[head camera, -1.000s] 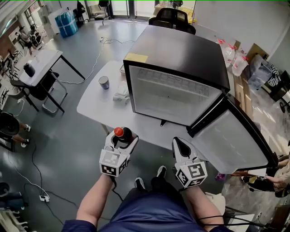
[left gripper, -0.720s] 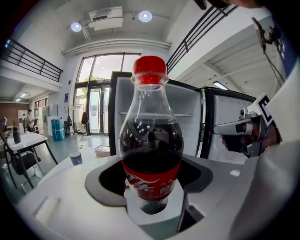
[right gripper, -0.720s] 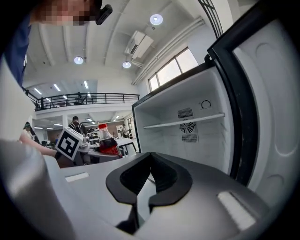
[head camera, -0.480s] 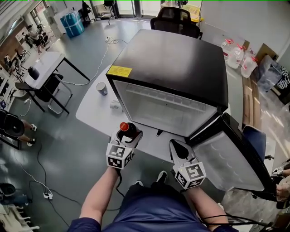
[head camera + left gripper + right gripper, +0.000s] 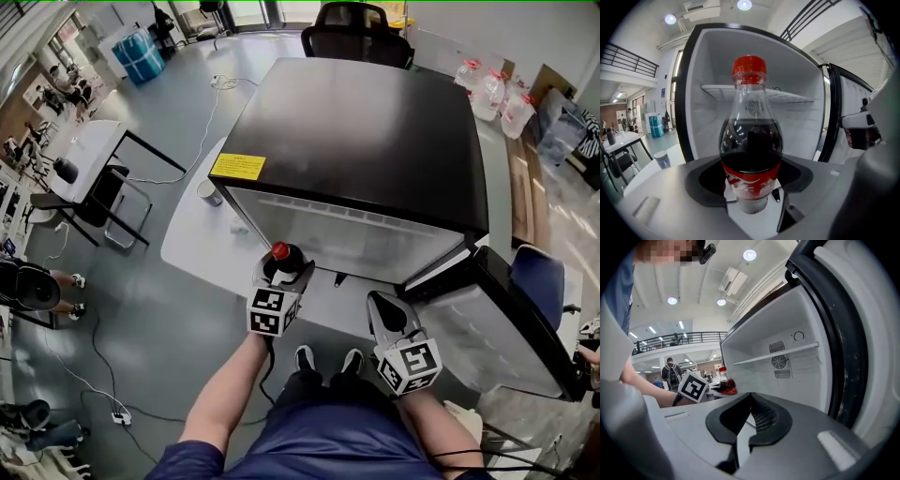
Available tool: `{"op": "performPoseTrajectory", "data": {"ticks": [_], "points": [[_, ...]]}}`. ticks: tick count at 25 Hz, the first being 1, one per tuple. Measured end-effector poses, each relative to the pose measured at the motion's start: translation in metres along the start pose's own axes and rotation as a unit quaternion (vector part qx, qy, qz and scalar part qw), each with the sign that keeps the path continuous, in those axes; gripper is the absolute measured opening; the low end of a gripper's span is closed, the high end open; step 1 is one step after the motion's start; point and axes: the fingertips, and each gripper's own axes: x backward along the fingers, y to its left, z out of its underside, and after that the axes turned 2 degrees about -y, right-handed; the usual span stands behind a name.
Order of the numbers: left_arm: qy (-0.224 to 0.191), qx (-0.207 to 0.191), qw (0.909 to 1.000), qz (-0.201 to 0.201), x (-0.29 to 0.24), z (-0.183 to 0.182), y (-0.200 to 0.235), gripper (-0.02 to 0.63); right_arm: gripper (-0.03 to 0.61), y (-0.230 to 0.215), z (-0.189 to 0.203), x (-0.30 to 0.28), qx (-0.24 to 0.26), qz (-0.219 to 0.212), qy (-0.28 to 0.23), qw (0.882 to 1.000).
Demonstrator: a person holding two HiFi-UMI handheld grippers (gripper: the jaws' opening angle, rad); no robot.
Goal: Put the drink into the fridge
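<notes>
Straight ahead of the left gripper's (image 5: 283,274) jaws the fridge (image 5: 705,126) stands open, and its lower space is bare. A shelf (image 5: 799,98) crosses the cavity above jaw level, behind the neck of the bottle (image 5: 751,150) clamped between them. To the jaws' right, the swung-out door (image 5: 851,89) walls off that side. Ahead of the right gripper's (image 5: 384,311) closed jaws the same cavity lies open, with the door's edge close on their right.

Grey polished floor (image 5: 141,309), cable (image 5: 221,82) trailing across. White table (image 5: 187,246) at centre, paper cup (image 5: 208,193) on it. Black office chair (image 5: 354,26) behind. Smaller white table (image 5: 87,150) at left, black chair (image 5: 98,202) tucked beside. Blue water jugs (image 5: 141,54) far left. Round ceiling lights (image 5: 744,4); railed balcony (image 5: 679,339).
</notes>
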Motion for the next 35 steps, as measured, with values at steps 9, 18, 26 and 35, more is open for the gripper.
{"op": "performPoseTrajectory", "data": {"ticks": [9,18,26,35], "points": [[0.021,-0.005,0.9997,-0.006,-0.05,0.001,-0.002,0.313,0.008,-0.002,0.004,0.007,-0.009,0.055,0.0,0.998],[0.018,0.008,0.9991,-0.037,-0.085,-0.006,0.003,0.314,0.007,-0.015,0.002,0.03,-0.016,0.114,-0.01,0.993],[0.026,0.018,0.9987,-0.039,-0.116,-0.012,0.013,0.313,0.006,-0.021,0.004,0.049,-0.022,0.153,-0.014,0.988],[0.029,0.013,0.9983,-0.049,-0.139,-0.019,0.028,0.314,0.006,-0.024,0.011,0.059,-0.033,0.176,-0.015,0.984]]}}
